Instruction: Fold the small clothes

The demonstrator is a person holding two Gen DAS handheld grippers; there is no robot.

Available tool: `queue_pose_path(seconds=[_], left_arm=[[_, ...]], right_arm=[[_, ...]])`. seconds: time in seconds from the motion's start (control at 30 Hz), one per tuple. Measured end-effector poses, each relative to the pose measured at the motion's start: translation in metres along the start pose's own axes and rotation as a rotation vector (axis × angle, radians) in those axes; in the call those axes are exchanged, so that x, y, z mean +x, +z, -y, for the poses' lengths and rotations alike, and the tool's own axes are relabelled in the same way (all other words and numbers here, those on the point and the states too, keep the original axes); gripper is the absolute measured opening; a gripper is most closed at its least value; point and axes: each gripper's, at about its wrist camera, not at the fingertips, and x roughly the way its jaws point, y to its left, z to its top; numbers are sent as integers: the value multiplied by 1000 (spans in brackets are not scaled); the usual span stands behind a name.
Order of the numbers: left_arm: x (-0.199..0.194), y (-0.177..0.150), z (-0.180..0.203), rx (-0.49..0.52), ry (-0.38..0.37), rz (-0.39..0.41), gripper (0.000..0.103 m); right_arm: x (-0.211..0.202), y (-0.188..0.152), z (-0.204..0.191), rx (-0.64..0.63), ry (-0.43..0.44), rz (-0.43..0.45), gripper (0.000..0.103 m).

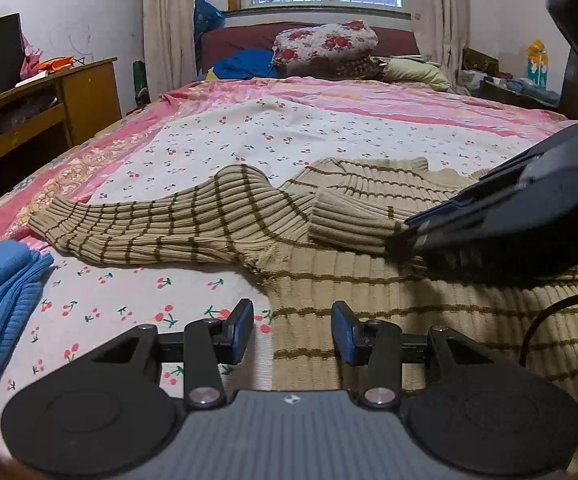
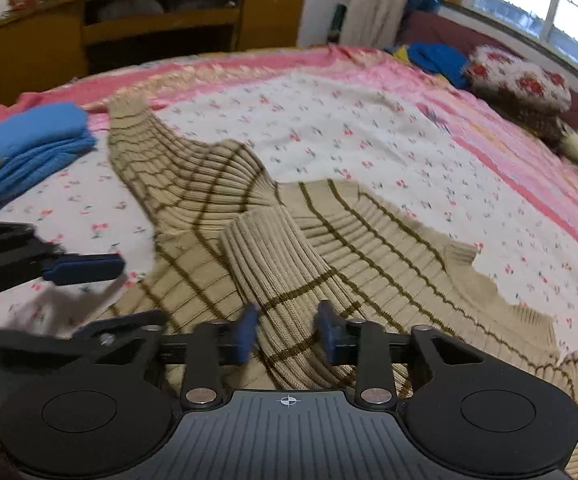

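Note:
A beige ribbed sweater with brown stripes (image 1: 369, 300) lies flat on the bed; it also shows in the right wrist view (image 2: 369, 232). One sleeve (image 1: 149, 224) stretches out to the left. The other sleeve (image 2: 285, 276) is folded over the body. My left gripper (image 1: 293, 330) is open and empty, low over the sweater's left edge. My right gripper (image 2: 287, 330) is open, its fingers on either side of the folded sleeve, not pinching it. It enters the left wrist view from the right (image 1: 413, 236).
A folded blue garment (image 1: 1, 292) lies at the left of the bed, also seen in the right wrist view (image 2: 25, 144). The cherry-print sheet (image 1: 289, 128) covers the bed. Pillows (image 1: 325, 42) lie at the head. A wooden desk (image 2: 149, 28) stands beside the bed.

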Motion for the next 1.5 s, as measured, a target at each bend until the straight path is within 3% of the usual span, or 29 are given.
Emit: queue_pose_path(seconds=[0.17, 0.27, 0.37, 0.47, 0.7, 0.9, 1.17, 1.5], left_arm=[[2, 0, -4, -12, 6, -1, 49], [3, 1, -5, -8, 18, -3, 49], [-1, 6, -13, -22, 32, 11, 49], [0, 15, -40, -79, 60, 8, 50], [28, 32, -116, -192, 205, -68, 50], [53, 45, -162, -347, 207, -103, 50], [81, 60, -163, -345, 217, -134, 50], [104, 71, -167, -324, 267, -147, 58]], right_arm=[[-10, 8, 2, 60, 13, 72, 7], [6, 7, 0, 35, 22, -10, 15], [-1, 0, 2, 48, 24, 13, 17], [-17, -6, 8, 88, 44, 63, 22], [-17, -17, 9, 128, 79, 65, 22], [-11, -14, 3, 123, 91, 65, 25], [-5, -7, 3, 121, 86, 66, 25], [-5, -3, 3, 119, 73, 68, 25]])
